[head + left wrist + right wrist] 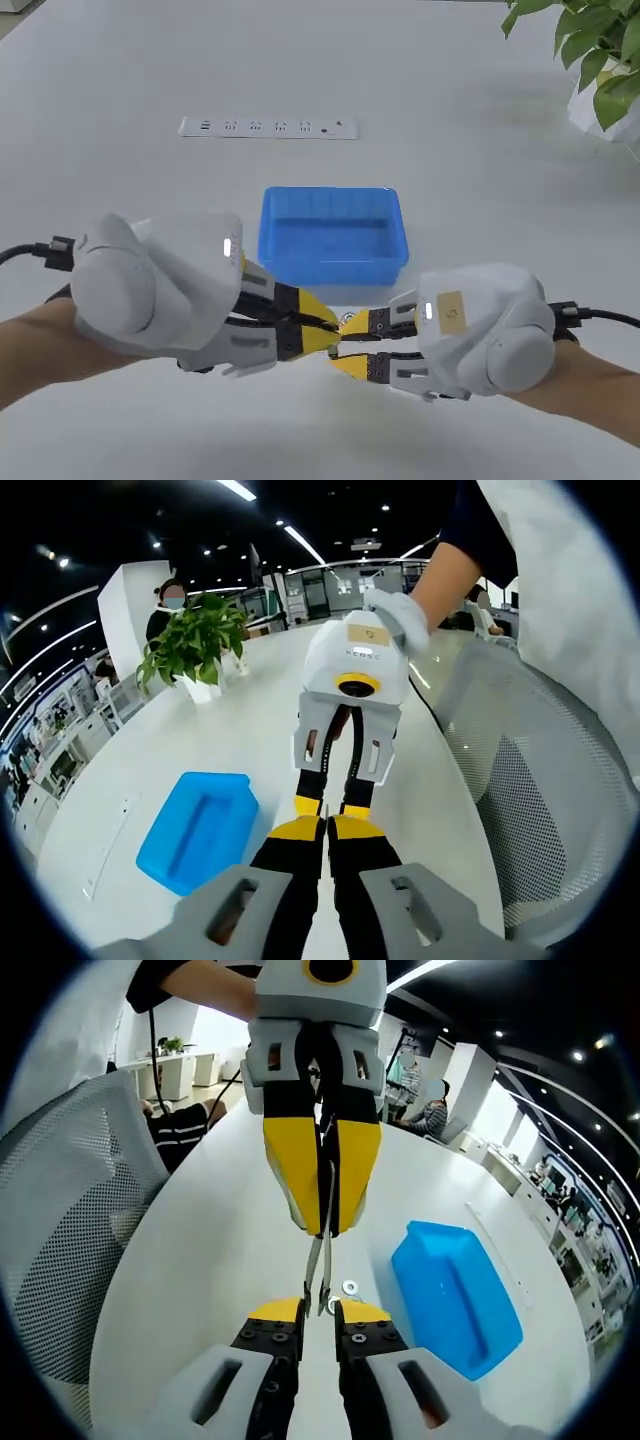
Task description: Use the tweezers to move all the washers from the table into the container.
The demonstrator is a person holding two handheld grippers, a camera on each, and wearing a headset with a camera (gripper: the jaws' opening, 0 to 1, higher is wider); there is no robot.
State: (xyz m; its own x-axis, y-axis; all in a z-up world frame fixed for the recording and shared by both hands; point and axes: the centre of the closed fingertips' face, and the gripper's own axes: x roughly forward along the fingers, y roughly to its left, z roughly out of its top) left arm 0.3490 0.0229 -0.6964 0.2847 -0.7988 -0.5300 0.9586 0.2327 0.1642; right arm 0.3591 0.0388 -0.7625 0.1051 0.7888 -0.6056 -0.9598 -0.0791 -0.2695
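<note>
Left jaws: your left gripper point(322, 1225) has its yellow tips pressed together on the tweezers point(322, 1260), which run out of them tips-first.
Left jaws, own view: your left gripper point(327, 830) shows only a hairline between the two tips.
Right jaws: your right gripper point(320, 1312) is parted by a narrow gap; the tweezers' tips reach down into that gap, and you cannot tell whether they touch either jaw.
Grippers, head view: your left gripper point(330, 330) and right gripper point(345, 345) point at each other, tips nearly meeting, low over the table point(450, 150).
Right gripper, left gripper view: right gripper point(330, 808) faces you head-on, just beyond your own tips.
Washer: one washer point(350, 1286) lies flat on the table, just beside the tweezers' tips, between them and the container.
Container: blue container point(333, 262), open top, sits just beyond the grippers; no washer visible inside. Also seen at point(455, 1300) and point(170, 855).
Power strip: white power strip point(268, 127), beyond the container, well apart from it.
Plant: potted plant point(590, 50) at the far right edge of the table.
Chair: grey mesh chair point(70, 1210) beside the table.
</note>
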